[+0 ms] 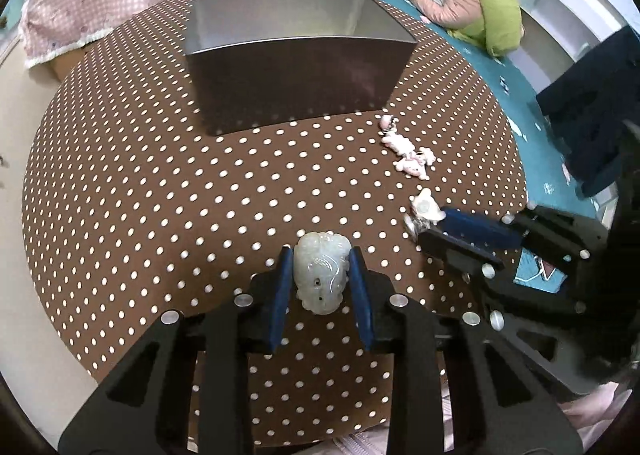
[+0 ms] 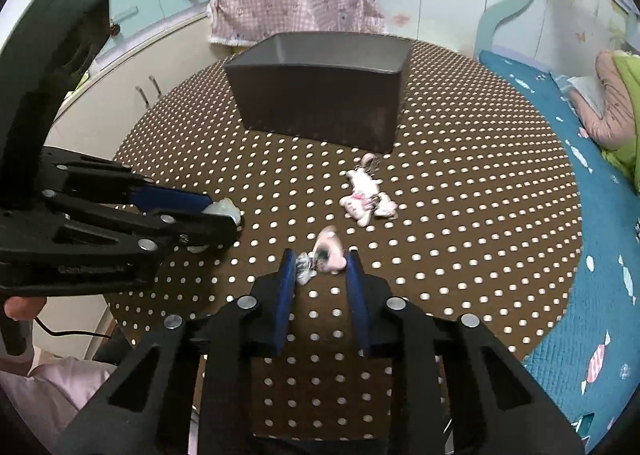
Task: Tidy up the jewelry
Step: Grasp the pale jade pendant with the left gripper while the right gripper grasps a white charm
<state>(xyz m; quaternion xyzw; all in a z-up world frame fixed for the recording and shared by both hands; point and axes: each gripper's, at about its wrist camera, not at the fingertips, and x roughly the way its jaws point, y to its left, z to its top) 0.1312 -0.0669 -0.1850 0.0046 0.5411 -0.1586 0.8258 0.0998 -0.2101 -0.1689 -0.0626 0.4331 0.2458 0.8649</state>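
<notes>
Both claws clamped on jewelry over the dotted counter (image 1: 140, 183).

The left wrist view shows the left claw (image 1: 322, 255) gripping a pale jade pendant (image 1: 320, 275) between its blue pads, carving and holes plain; the right wrist view hides all but the pendant's tip behind that claw. There the right claw (image 2: 320, 261) pinches a pink charm (image 2: 330, 253) with a silvery clasp, blurred. More pink charms (image 2: 366, 195) lie loose between the claws and the gray box (image 1: 296, 67), whose inside only the left view shows.
</notes>
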